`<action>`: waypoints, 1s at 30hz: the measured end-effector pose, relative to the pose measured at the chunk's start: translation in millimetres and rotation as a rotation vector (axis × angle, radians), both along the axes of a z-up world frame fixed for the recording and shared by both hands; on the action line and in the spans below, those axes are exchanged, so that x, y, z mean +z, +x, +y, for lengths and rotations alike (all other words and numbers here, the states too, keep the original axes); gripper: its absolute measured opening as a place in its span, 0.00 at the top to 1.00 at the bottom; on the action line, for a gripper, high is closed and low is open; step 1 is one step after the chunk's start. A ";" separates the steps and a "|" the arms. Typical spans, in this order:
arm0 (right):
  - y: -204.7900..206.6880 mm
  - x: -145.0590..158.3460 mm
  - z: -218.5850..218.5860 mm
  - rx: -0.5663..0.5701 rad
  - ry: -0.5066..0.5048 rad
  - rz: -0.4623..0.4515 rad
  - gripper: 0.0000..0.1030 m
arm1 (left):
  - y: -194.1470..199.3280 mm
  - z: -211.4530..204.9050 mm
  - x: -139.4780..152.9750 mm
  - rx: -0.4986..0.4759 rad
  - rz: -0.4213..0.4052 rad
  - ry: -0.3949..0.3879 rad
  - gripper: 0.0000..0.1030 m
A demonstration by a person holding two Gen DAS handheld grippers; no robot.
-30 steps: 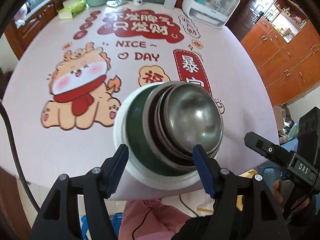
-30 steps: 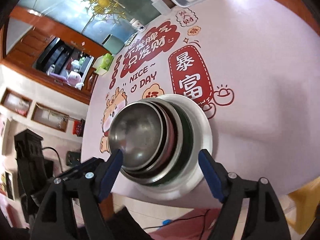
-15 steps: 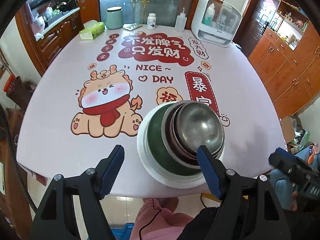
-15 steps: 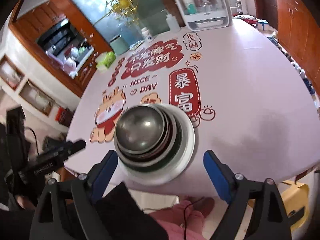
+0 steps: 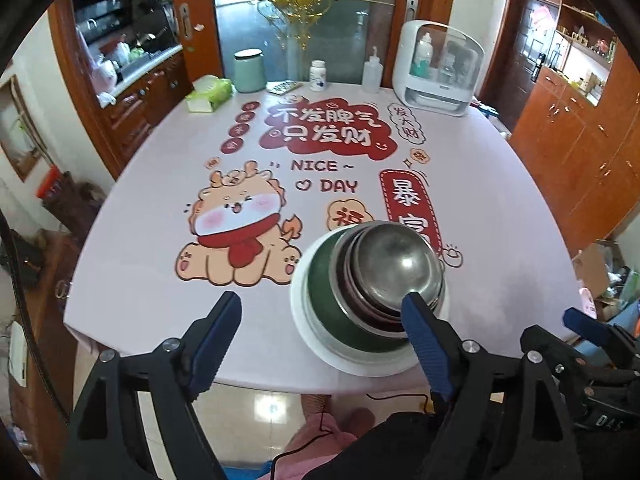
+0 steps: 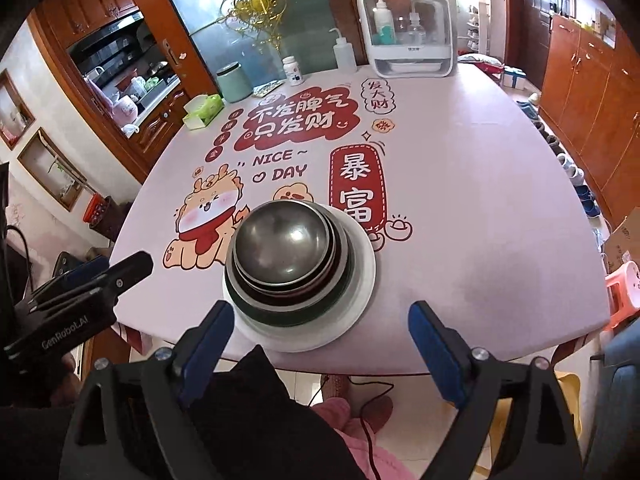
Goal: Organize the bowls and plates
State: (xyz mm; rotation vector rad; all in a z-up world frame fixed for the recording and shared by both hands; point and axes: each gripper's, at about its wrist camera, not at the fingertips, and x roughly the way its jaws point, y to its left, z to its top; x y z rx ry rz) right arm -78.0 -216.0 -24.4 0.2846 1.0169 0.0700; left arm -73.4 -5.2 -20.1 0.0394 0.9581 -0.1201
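Observation:
A stack stands near the table's front edge: a white plate at the bottom, a dark green bowl on it, and nested steel bowls on top. My left gripper is open and empty, pulled back over the table's front edge, left of the stack. My right gripper is open and empty, held off the front edge just before the stack. Each gripper shows in the other's view, the right one and the left one.
The table has a pink cloth with a cartoon dragon and red lettering. At its far edge stand a white dispenser box, bottles, a green canister and a tissue pack. Wooden cabinets flank both sides.
Both grippers have drawn back and up from the stack, which now sits farther from the fingers. The stack has not moved.

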 end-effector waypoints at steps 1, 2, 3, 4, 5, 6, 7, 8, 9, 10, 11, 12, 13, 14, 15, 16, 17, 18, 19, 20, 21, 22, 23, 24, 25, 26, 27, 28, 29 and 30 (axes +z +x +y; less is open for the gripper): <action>-0.2 0.3 0.7 -0.004 0.001 -0.003 0.06 | -1.7 -0.3 0.2 0.006 -0.004 0.009 0.18; -1.1 0.7 0.7 -0.009 0.001 -0.006 0.06 | -3.4 -0.7 0.8 0.012 -0.009 0.021 0.18; -1.0 0.3 0.7 -0.013 0.006 -0.005 0.05 | -5.0 -0.7 1.7 0.019 -0.017 0.032 0.18; -1.2 -0.2 0.5 -0.016 0.009 -0.003 0.05 | -6.4 -1.2 2.3 0.024 -0.023 0.041 0.17; -1.0 -0.5 0.8 -0.017 0.012 -0.003 0.04 | -7.7 -1.3 2.8 0.026 -0.028 0.048 0.16; -1.3 -0.4 1.0 -0.021 0.011 -0.004 0.04 | -8.9 -1.9 3.3 0.029 -0.033 0.054 0.14; -1.8 0.0 1.5 -0.022 0.010 -0.006 0.04 | -10.3 -2.3 4.1 0.032 -0.038 0.060 0.12; -2.2 0.6 1.6 -0.024 0.011 -0.011 0.04 | -10.8 -2.3 5.0 0.036 -0.043 0.063 0.09; -2.4 1.1 1.8 -0.026 0.009 -0.015 0.04 | -11.6 -2.1 5.7 0.041 -0.048 0.067 0.07; -2.6 1.8 2.0 -0.028 0.007 -0.020 0.03 | -11.7 -2.0 6.1 0.045 -0.052 0.069 0.06; -2.5 2.2 2.4 -0.028 0.006 -0.021 0.00 | -12.5 -1.6 6.8 0.050 -0.056 0.072 0.02; -2.3 1.9 2.8 -0.029 0.002 -0.022 0.00 | -13.4 -1.7 7.2 0.055 -0.061 0.075 0.01; -2.2 2.3 3.6 -0.029 -0.002 -0.024 0.00 | -13.9 -1.7 7.9 0.059 -0.065 0.079 0.01; -2.4 2.9 4.2 -0.028 -0.007 -0.027 0.00 | -14.2 -2.6 8.8 0.063 -0.070 0.081 0.01; -2.5 3.9 5.0 -0.026 -0.014 -0.031 0.00 | -14.3 -2.6 9.3 0.064 -0.073 0.081 0.01; -2.3 4.7 5.6 -0.023 -0.017 -0.033 0.00 | -14.5 -2.8 9.7 0.066 -0.075 0.081 0.01; -2.5 4.8 5.9 -0.020 -0.017 -0.033 0.00 | -14.5 -3.0 10.3 0.069 -0.078 0.080 0.01; -2.2 4.8 5.5 -0.019 -0.017 -0.032 0.00 | -14.6 -3.2 10.0 0.070 -0.078 0.080 0.01; -2.1 4.9 5.9 -0.021 -0.017 -0.032 0.00 | -14.3 -3.6 9.8 0.072 -0.079 0.080 0.01; -2.0 5.0 6.1 -0.021 -0.018 -0.032 0.00 | -14.0 -3.1 9.9 0.073 -0.079 0.080 0.01; -2.1 5.1 6.0 -0.020 -0.018 -0.033 0.00 | -13.9 -4.0 9.8 0.075 -0.080 0.079 0.01; -2.0 5.1 6.0 -0.019 -0.018 -0.033 0.00 | -13.9 -3.4 9.9 0.074 -0.080 0.078 0.01; -1.4 4.9 6.2 -0.017 -0.018 -0.032 0.00 | -13.8 -3.1 9.9 0.072 -0.080 0.079 0.01; -2.1 5.0 5.8 -0.019 -0.018 -0.030 0.00 | -13.7 -3.5 10.0 0.070 -0.081 0.079 0.01; -1.5 4.5 5.6 -0.019 -0.018 -0.027 0.00 | -13.9 -3.6 10.2 0.070 -0.083 0.081 0.01; -1.2 3.1 4.8 -0.019 -0.016 -0.023 0.00 | -13.7 -5.4 10.7 0.071 -0.083 0.082 0.01; -1.1 2.0 4.4 -0.018 -0.013 -0.020 0.00 | -13.5 -5.8 10.8 0.071 -0.085 0.082 0.01; -0.6 0.9 4.1 -0.018 -0.011 -0.019 0.00 | -13.8 -6.7 11.2 0.073 -0.084 0.081 0.01; -0.2 0.1 3.4 -0.018 -0.010 -0.018 0.00 | -13.8 -6.8 11.1 0.072 -0.083 0.082 0.01; -0.1 -0.3 3.2 -0.017 -0.010 -0.017 0.00 | -13.7 -7.0 11.2 0.072 -0.083 0.082 0.01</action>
